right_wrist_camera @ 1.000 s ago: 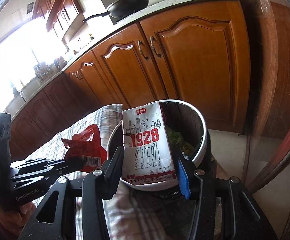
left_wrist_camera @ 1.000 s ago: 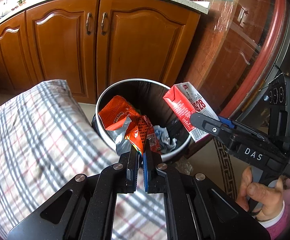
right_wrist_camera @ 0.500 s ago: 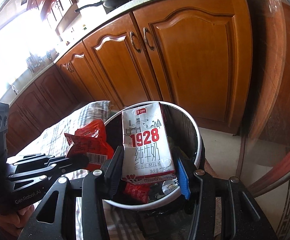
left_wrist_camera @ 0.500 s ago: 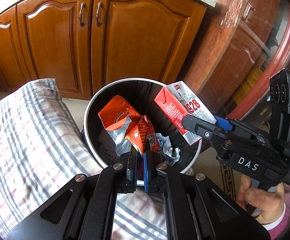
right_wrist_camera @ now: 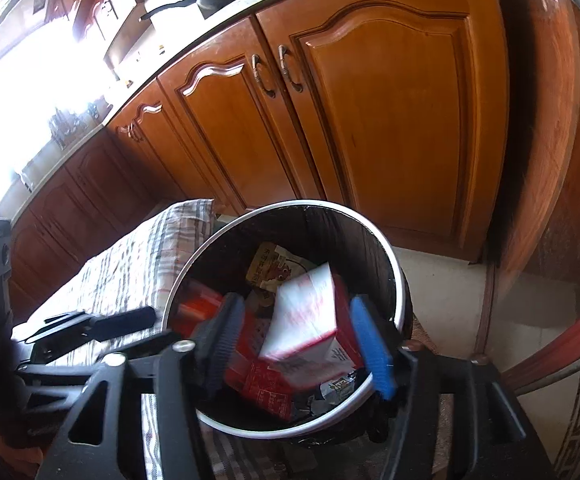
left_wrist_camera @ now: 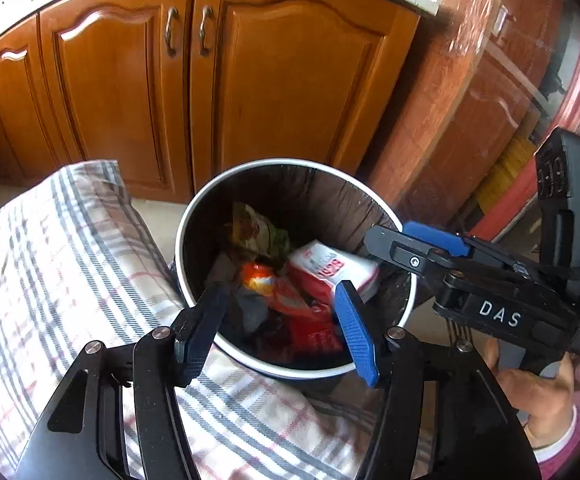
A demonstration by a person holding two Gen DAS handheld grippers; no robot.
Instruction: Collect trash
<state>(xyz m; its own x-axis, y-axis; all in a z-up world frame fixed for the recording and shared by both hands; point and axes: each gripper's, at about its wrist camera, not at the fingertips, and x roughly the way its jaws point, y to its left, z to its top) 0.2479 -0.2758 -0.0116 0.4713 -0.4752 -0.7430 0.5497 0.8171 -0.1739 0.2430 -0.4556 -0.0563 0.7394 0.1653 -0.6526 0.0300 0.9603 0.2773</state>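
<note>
Both my claws hang over the open trash bin (left_wrist_camera: 370,200), and the drop is under way. My left claw (left_wrist_camera: 277,324) has its jaws opening with nothing between them; the red snack wrapper (left_wrist_camera: 290,300) lies down inside the bin, straight ahead of and below the fingertips. My right claw (right_wrist_camera: 298,344) is also opening. The milk carton (right_wrist_camera: 306,316) shows blurred between its fingers in the right wrist view, and I judge it is already free and falling, since the pads no longer look pressed on it. From the left wrist view the carton (left_wrist_camera: 330,268) sits tilted in the bin, just below the tip of the right claw (left_wrist_camera: 390,240), resting against the wrapper.

What matters for my next move is that everything I carried is now below both claws, inside the rim, so neither claw has anything to reach for here. The plaid cushion (left_wrist_camera: 69,280) lies to the left of the left claw, touching the bin's side, and I see no loose trash on it. I'd pull both claws up and back, clear of the rim, before looking for more litter. The left is the nearer one to that cushion side.
</note>
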